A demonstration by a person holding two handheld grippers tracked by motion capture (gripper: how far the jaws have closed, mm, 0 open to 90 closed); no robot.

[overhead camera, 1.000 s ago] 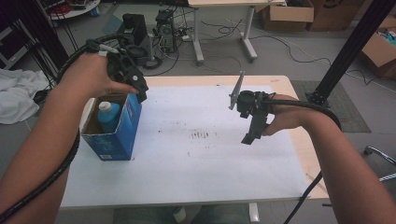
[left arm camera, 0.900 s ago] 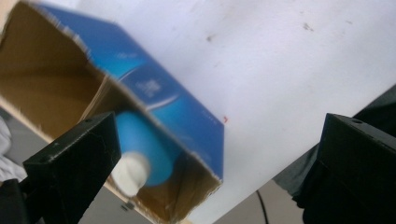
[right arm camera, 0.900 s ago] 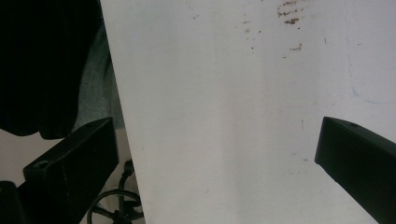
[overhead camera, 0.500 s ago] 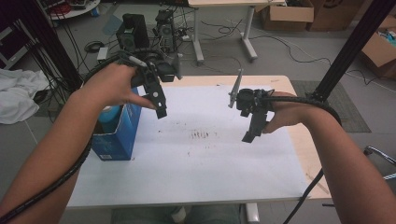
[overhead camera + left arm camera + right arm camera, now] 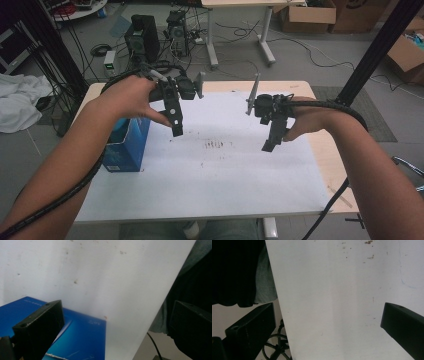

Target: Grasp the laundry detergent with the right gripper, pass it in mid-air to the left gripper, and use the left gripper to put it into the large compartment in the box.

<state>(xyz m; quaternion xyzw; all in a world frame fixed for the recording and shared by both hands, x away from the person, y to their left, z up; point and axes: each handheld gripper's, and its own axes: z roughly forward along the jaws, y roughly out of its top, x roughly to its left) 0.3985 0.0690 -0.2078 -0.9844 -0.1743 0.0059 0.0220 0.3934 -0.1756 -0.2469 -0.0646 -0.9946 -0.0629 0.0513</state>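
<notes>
Two grippers: a person at a white table (image 5: 215, 185) holds one in each hand, both raised above the tabletop with nothing between their jaws.
Left gripper (image 5: 176, 129): held up over the left part of the table, just right of a blue box (image 5: 127, 150), tips pointing down toward the tabletop; in the left gripper view (image 5: 112, 327) its two black jaws stand wide apart, empty, with white tabletop and the box's blue face (image 5: 82, 337) showing between them.
Right gripper (image 5: 269, 145): held over the right half of the table, tips angled down and toward the person; in the right gripper view (image 5: 327, 327) its jaws are spread wide with nothing in them, looking down on bare white tabletop near the table's edge.
Blue box: stands at the left side of the table, close to the left edge, partly hidden behind the left forearm in the high view; neither gripper touches it.
Tabletop: small dark specks (image 5: 217, 145) mark the middle, between the two grippers.
Gap between grippers: well apart, one on each side of the specks.
Background: a floor strewn with cables (image 5: 310, 47), with cardboard boxes (image 5: 410, 50) at the far right.
</notes>
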